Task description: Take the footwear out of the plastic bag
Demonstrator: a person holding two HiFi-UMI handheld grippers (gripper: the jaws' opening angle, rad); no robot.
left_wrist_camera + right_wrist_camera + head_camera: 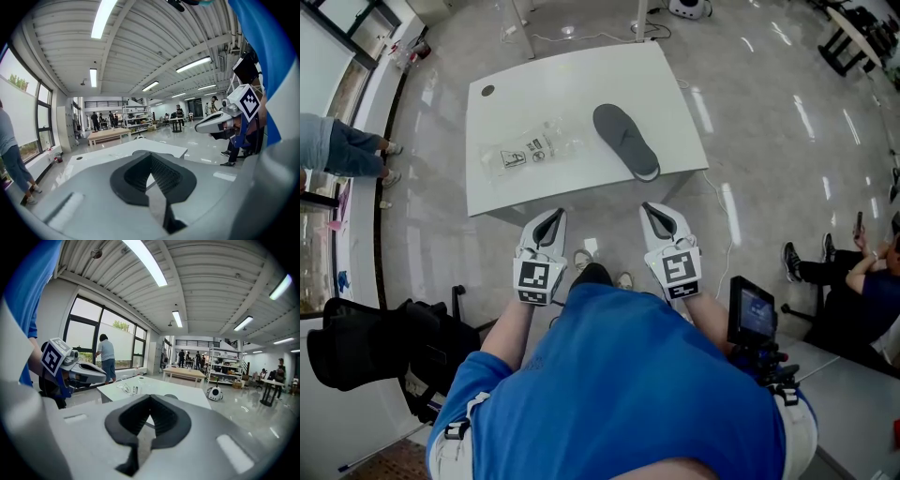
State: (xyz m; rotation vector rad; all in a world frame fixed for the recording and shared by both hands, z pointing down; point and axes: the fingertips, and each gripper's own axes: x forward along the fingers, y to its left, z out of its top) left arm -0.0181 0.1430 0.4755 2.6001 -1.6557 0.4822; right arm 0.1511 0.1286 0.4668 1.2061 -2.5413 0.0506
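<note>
A grey slipper (626,141) lies flat on a white bench (581,75), out of the bag. It sits on the right half of the bench, set diagonally, with one end close to the near edge. Just left of it lies a clear plastic bag (530,150), flat, with a printed label showing. The pictures do not show whether bag and slipper touch. A small dark round spot (487,91) marks the far left corner of the bench.

Both tongs hang short of the near edge of the bench, over the glossy grey floor (769,122), and touch nothing. The left tongs (551,217) are closed with nothing between their jaws. The right tongs (652,208) are likewise closed and empty. They are held side by side, a little apart, jaws pointing toward the bench, each with a marker cube at the back.

The wearer (619,375) is dressed in a blue shirt. A small screen (752,311) stands at the wearer's right. Another person (342,150) stands at the far left by the windows, and one more (862,281) sits at the right edge.
</note>
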